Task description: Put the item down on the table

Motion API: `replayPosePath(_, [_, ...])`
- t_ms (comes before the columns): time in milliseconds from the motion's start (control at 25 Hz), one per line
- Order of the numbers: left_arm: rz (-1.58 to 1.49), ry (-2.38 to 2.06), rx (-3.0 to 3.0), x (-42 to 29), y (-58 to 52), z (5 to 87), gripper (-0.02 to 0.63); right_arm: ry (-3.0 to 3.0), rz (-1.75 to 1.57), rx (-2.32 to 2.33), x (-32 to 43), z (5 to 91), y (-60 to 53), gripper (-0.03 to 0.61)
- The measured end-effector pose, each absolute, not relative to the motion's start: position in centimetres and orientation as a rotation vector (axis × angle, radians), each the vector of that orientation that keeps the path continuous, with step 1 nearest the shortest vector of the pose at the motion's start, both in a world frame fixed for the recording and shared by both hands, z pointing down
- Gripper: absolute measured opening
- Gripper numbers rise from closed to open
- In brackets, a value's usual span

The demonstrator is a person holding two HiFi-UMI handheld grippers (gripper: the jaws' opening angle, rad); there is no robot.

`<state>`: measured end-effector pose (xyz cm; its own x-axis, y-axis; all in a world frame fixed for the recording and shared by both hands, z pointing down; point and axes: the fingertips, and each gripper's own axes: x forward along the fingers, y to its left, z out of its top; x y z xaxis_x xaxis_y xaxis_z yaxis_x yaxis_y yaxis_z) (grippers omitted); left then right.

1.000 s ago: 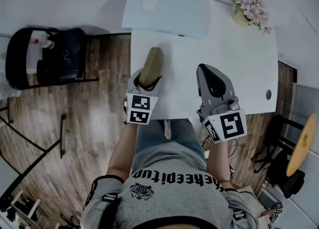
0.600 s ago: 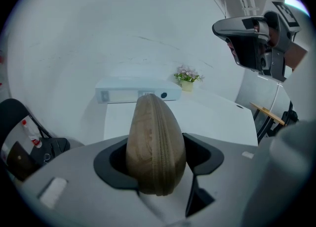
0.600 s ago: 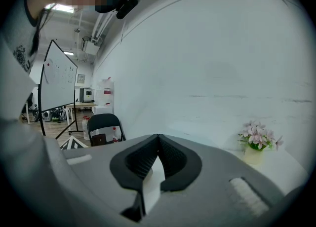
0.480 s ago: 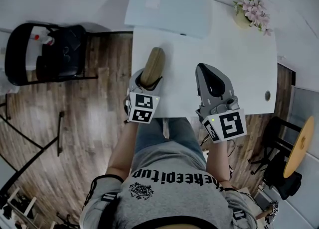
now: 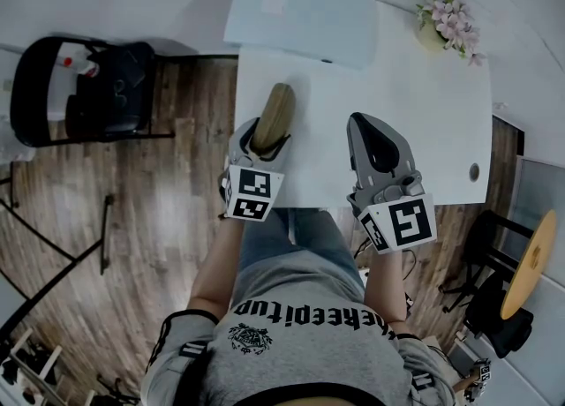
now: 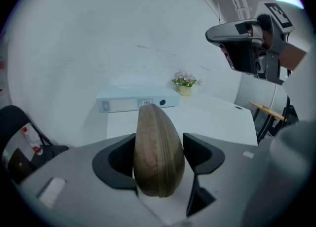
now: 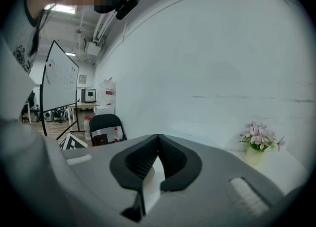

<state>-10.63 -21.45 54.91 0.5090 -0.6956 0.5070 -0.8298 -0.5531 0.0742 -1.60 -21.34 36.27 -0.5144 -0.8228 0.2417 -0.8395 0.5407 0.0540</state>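
A brown oval zip case (image 5: 274, 109) (image 6: 157, 154) stands on its edge between the jaws of my left gripper (image 5: 263, 137) (image 6: 159, 143), which is shut on it. In the head view the case pokes out past the jaws over the left part of the white table (image 5: 424, 122), close to its near left corner. I cannot tell whether the case touches the tabletop. My right gripper (image 5: 362, 124) (image 7: 158, 139) hovers over the table's front edge to the right, shut with nothing between its pads.
A pale blue ring binder (image 5: 300, 14) (image 6: 136, 100) lies at the table's far edge, with a small pot of pink flowers (image 5: 446, 20) (image 6: 185, 84) at the far right corner. A black chair (image 5: 79, 95) stands on the wooden floor to the left.
Almost nothing differs. The left gripper and the case have drifted very slightly to the right; the right gripper has stayed put.
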Motion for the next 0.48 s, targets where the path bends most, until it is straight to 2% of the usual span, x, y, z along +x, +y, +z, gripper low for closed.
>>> replayPosePath(480, [0.54, -1.309, 2.392, -11.53, -21.57, 54.64, 0.311, -2.554, 0.095, 1.396, -1.25, 36.06, -20.83, 0.0])
